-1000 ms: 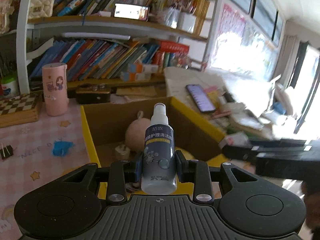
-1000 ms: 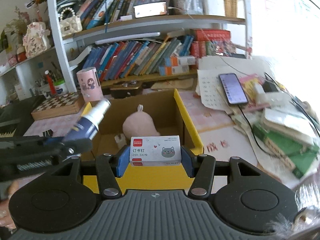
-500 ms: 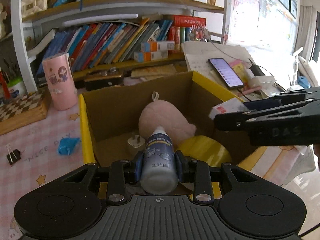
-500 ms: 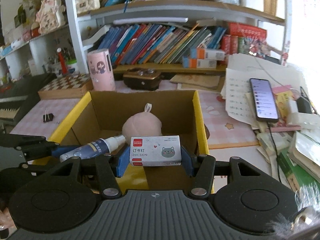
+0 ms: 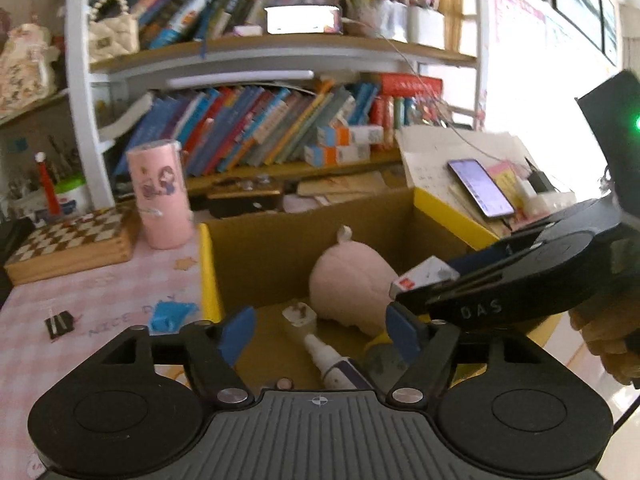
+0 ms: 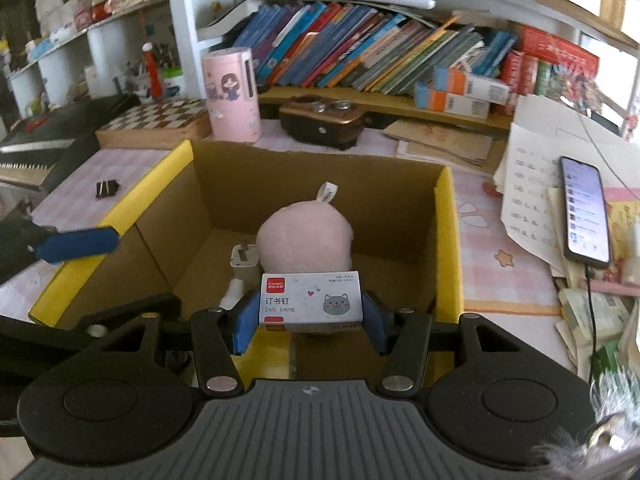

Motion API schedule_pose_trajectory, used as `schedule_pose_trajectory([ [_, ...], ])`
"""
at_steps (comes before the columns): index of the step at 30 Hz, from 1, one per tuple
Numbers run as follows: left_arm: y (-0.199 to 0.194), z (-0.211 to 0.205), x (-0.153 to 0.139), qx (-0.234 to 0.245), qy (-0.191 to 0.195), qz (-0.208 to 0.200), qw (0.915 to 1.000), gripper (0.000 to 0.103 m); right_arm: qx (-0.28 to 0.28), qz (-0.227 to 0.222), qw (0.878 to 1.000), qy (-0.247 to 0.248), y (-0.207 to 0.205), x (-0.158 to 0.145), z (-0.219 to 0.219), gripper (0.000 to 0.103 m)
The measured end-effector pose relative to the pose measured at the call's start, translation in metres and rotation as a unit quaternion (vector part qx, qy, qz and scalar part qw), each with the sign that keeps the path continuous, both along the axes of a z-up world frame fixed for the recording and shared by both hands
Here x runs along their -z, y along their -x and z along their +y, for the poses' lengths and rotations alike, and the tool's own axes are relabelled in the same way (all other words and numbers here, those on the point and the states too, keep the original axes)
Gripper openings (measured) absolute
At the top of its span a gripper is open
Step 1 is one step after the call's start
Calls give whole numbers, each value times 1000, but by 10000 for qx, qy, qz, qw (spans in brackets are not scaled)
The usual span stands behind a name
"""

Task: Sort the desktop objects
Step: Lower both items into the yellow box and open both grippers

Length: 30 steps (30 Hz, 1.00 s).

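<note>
While its blue pads stand spread wide with nothing between them, the left tool (image 5: pixel 320 334) hangs over the cardboard box (image 5: pixel 308 236), where the spray bottle (image 5: pixel 336 364) lies on the box floor beside a white plug (image 5: pixel 299 315) and a pink plush toy (image 5: pixel 352 284). The right tool (image 6: pixel 306 322) pinches a staple box (image 6: pixel 312 298) by its ends above the same box's near edge, on the pink checked surface (image 5: pixel 80 300).
</note>
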State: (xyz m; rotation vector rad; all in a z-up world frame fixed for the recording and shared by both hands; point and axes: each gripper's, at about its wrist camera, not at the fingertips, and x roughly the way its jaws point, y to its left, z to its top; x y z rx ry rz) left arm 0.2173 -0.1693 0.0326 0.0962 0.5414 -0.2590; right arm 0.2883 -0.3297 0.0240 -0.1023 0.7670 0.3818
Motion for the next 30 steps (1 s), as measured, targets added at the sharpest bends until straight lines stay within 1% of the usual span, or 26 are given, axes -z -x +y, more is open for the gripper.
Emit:
schedule_pose_trajectory([
  [5,5,10,-4,-302,95,-90,9995,81,-147,73,9998,134,-8,3,8,51],
  [10,9,19,-6,-505,159,-86,9986,85,-110,163,9996,196,-13,8,11,52],
  [13,11,22,-7,-566,179,-81,9982,86,-124,100,9998,94,-9,7,11,61],
  [15,14,23,-7,-588,184,-95,9981,88,-112,20,9999,35,-4,4,11,71],
  [16,15,24,-8,-596,185,-106,9980,89,-81,-35,10000,37,-1,3,12,72],
  [22,27,27,-12,-580,216,-218,9978,91,110,-298,9994,-108,18,-8,6,72],
  [30,47,35,-15,-550,360,-332,9973,93,666,-671,9950,-306,54,-25,-12,72],
])
